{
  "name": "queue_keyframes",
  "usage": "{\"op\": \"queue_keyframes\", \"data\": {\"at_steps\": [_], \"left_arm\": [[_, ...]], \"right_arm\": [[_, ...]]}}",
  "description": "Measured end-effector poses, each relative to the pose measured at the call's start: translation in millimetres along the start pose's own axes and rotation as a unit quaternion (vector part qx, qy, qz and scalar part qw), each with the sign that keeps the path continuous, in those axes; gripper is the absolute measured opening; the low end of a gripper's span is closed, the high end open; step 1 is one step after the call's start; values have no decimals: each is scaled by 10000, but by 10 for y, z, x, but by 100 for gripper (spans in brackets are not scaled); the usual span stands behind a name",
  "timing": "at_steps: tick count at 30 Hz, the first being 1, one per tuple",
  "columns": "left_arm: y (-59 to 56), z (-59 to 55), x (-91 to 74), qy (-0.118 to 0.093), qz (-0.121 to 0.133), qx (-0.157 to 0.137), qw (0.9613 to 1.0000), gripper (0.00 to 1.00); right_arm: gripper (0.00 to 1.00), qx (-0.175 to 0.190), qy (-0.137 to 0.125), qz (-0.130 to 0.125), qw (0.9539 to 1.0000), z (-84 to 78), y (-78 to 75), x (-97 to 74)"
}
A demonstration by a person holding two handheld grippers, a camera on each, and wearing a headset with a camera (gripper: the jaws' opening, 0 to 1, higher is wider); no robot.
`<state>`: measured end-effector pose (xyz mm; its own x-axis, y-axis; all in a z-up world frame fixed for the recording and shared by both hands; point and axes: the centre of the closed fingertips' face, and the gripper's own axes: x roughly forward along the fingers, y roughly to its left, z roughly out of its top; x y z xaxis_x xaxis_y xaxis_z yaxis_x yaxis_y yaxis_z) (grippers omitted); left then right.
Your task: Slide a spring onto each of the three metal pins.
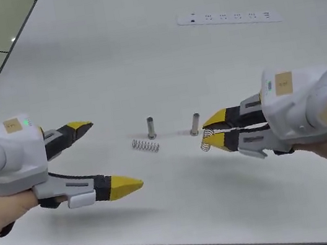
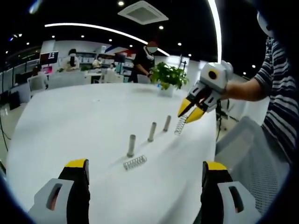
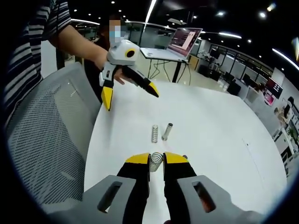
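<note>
Head view first: the loose spring (image 1: 145, 145) lies flat on the white table (image 1: 160, 66). One pin (image 1: 150, 126) stands just behind it and another pin (image 1: 195, 123) off to its right. The right gripper (image 1: 215, 130), right of the loose spring, has its jaws pinched on the held spring (image 1: 206, 142). Left of the loose spring the left gripper (image 1: 103, 155) hangs with its jaws spread wide and holds nothing. Its sticker reads something like 69; the right one's marking is too blurred to read.

In the left gripper view, the left gripper (image 2: 145, 165) gapes. The loose spring (image 2: 135, 162) lies ahead of it, and three pins (image 2: 152, 131) line up beyond. Past them, the right gripper (image 2: 194, 111) dangles the held spring (image 2: 181, 125).

In the right gripper view, the right gripper (image 3: 156, 159) is clamped on the held spring (image 3: 156, 161). The loose spring (image 3: 154, 133) lies just beside a pin (image 3: 167, 131), with the left gripper (image 3: 131, 96) spread open beyond it.
</note>
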<state>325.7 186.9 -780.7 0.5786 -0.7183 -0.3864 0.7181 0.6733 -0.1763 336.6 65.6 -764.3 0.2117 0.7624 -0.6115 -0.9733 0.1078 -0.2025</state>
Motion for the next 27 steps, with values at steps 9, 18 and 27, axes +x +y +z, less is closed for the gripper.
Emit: {"op": "queue_keyframes", "data": {"at_steps": [9,18,27], "left_arm": [[-14,-26,1,12,-5,5,10000,98],[-4,-23,-11,-3,5,16,10000,98],[27,-9,-25,-8,14,33,10000,98]], "right_arm": [[7,14,-49,-239,9997,73,-221,20],[7,230,-149,-558,9981,142,-485,28],[7,568,-205,-721,9956,144,-640,54]]}}
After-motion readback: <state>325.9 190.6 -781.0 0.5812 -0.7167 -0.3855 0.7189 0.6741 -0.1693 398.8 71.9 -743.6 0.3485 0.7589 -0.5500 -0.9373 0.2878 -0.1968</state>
